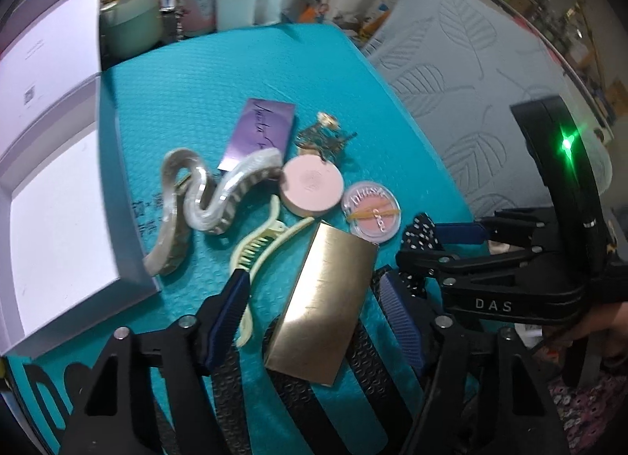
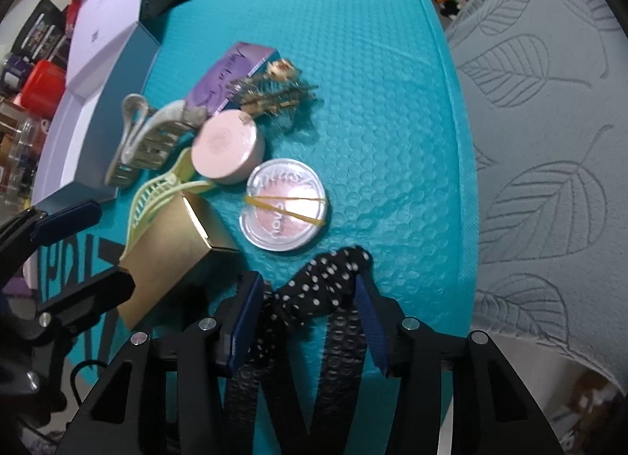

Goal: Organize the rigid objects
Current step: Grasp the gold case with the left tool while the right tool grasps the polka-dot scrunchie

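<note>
Left tongs [image 1: 314,298] straddle the gold box [image 1: 322,306], right tongs [image 2: 310,306] the dotted bow [image 2: 314,290], neither gripping: centre both before squeezing.

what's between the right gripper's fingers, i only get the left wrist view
Observer: A black dotted bow lies between the right gripper's fingers. I cannot tell if the pads press it.
Operator: and what's hidden off past my left edge
Observer: A red container stands on the far side of the white box, among other clutter.
</note>
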The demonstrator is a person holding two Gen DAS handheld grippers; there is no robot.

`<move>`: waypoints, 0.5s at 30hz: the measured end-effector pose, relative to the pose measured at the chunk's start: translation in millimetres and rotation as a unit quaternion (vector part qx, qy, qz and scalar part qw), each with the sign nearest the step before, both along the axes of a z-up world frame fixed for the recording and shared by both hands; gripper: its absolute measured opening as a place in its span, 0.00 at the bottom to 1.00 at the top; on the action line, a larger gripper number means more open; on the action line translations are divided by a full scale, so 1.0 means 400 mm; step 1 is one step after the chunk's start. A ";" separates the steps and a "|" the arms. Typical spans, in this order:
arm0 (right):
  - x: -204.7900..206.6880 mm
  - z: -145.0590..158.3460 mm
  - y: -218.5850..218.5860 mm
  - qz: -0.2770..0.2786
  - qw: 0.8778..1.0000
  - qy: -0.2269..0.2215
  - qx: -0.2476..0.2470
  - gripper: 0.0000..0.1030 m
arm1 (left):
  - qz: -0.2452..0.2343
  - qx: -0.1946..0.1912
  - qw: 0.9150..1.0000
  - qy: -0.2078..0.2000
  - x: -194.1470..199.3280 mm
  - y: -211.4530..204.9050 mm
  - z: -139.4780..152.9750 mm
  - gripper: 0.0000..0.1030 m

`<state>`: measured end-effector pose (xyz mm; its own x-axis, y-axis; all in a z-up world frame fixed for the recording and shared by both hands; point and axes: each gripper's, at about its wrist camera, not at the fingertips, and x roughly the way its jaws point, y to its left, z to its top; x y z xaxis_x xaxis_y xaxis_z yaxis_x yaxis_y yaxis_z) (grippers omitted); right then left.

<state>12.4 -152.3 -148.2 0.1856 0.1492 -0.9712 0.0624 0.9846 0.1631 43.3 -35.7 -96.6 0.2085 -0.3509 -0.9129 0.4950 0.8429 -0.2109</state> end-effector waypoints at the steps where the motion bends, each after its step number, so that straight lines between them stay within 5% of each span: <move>1: -0.001 -0.001 0.002 0.001 1.000 -0.001 -0.001 0.47 | -0.006 0.003 1.000 0.002 -0.002 -0.006 -0.006 0.65; 5: -0.010 -0.005 0.009 0.009 1.000 -0.005 -0.008 0.46 | -0.027 0.015 1.000 0.004 -0.009 -0.031 -0.027 0.58; 15: -0.050 -0.024 0.033 0.043 0.998 -0.021 -0.040 0.18 | -0.049 0.107 0.993 0.015 -0.014 -0.097 -0.124 0.50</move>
<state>-7.6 -138.9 -157.8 0.2164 0.0891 -0.9722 -0.0282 0.9960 0.0850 37.7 -74.4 -146.3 0.1537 -0.1650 -0.9742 0.5731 0.8181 -0.0482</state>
